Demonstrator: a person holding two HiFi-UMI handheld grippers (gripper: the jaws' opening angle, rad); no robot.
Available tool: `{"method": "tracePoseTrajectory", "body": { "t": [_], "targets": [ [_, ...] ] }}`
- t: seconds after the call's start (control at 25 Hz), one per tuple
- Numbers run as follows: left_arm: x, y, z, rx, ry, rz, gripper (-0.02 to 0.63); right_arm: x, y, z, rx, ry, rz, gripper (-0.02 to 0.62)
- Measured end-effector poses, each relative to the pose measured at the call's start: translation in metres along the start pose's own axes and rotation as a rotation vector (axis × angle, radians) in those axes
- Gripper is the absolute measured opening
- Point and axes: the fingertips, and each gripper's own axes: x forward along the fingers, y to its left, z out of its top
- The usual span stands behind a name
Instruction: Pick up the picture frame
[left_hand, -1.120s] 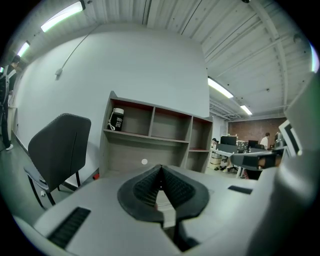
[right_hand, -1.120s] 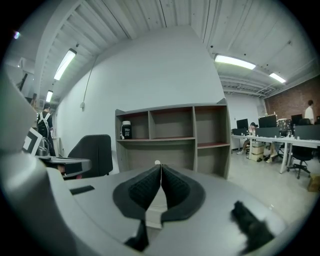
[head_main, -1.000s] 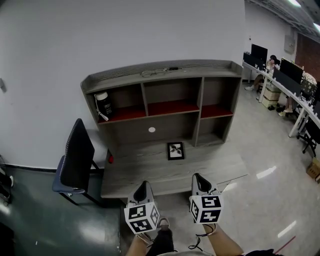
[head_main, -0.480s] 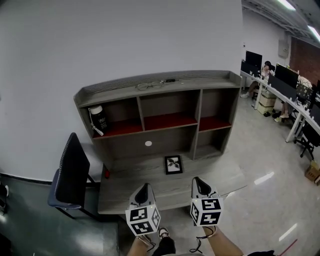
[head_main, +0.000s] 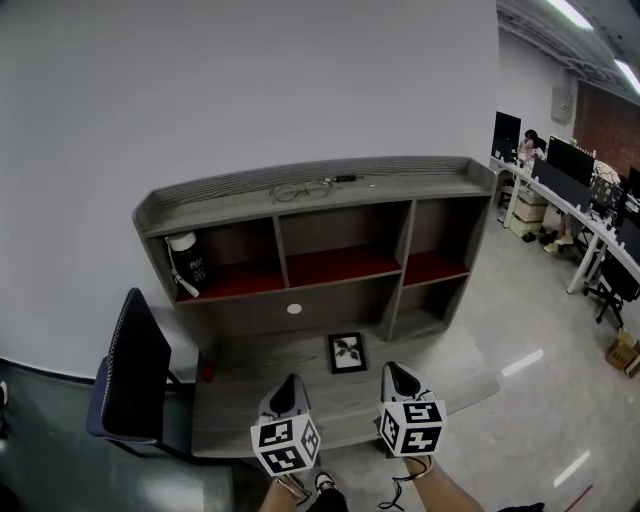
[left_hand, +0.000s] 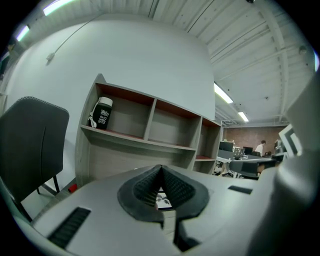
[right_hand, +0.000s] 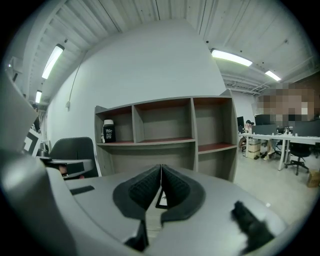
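A grey shelf unit (head_main: 320, 188) stood on the worktop (head_main: 445, 382), beside a dark office chair (head_main: 125, 375). The left gripper (head_main: 290, 381) and right gripper (head_main: 397, 368) hovered with jaws closed, empty. The black picture frame (head_main: 347, 352) lay flat on the worktop just ahead of them.

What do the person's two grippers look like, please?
The left gripper and right gripper each have a pale grey shell tapering to two black ribbed pads, and carry a white cube with black square markers. No sleeves show.
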Motion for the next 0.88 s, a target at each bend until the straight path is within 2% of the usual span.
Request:
{"method": "tracePoseTrajectory", "body": {
  "t": [0.28,0.56,0.88],
  "targets": [
    [0.050,0.008,0.005,-0.010,0.026,-0.035,0.012,0.043,-0.010,0.012,0.003,0.014,-0.029,0.032],
    [0.100,0.015,0.025,0.050,0.027,-0.079,0.012,0.095,-0.011,0.026,0.006,0.011,-0.038,0.032],
    [0.154,0.034,0.029,0.049,0.064,-0.113,0.012,0.147,-0.020,0.038,0.011,0.029,-0.081,0.032]
  ]
}}
